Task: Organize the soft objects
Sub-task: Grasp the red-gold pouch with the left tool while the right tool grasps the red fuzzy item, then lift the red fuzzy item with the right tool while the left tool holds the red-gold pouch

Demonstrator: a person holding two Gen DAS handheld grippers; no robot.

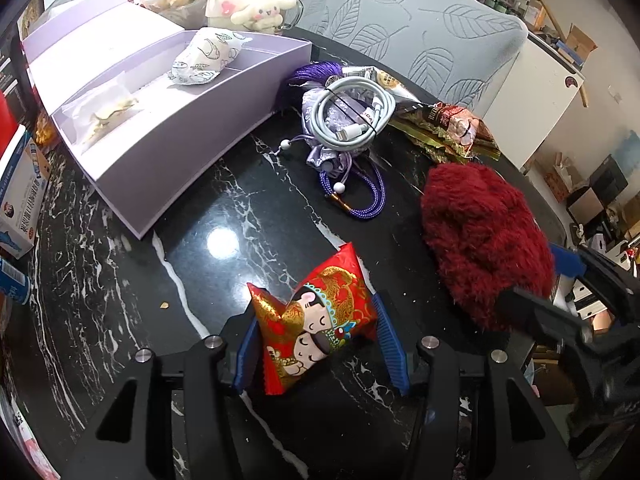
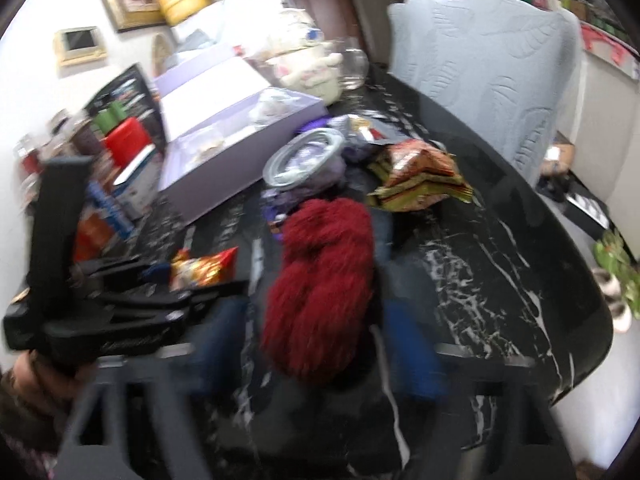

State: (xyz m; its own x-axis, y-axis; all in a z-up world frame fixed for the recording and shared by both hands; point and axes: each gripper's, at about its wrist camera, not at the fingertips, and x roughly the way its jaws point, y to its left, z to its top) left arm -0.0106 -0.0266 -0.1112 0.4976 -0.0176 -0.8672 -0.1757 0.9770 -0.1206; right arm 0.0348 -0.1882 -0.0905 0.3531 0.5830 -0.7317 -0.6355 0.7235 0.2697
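Your left tool has its blue-padded fingers on either side of the small red-and-gold foil pouch with cartoon faces, pads touching and pinching it at the near edge of the black marble bench. Your right tool is blurred, but its blue fingers stand spread around the fuzzy dark red plush piece, which lies on the bench between them; I cannot tell whether they touch it. Beyond the pouch, up left, the lilac compartment box holds a white printed soft pouch in one section and a clear packet in another. Right of the box, a coiled white cable rests on a purple drawstring bag, beside a brown-and-gold snack packet.
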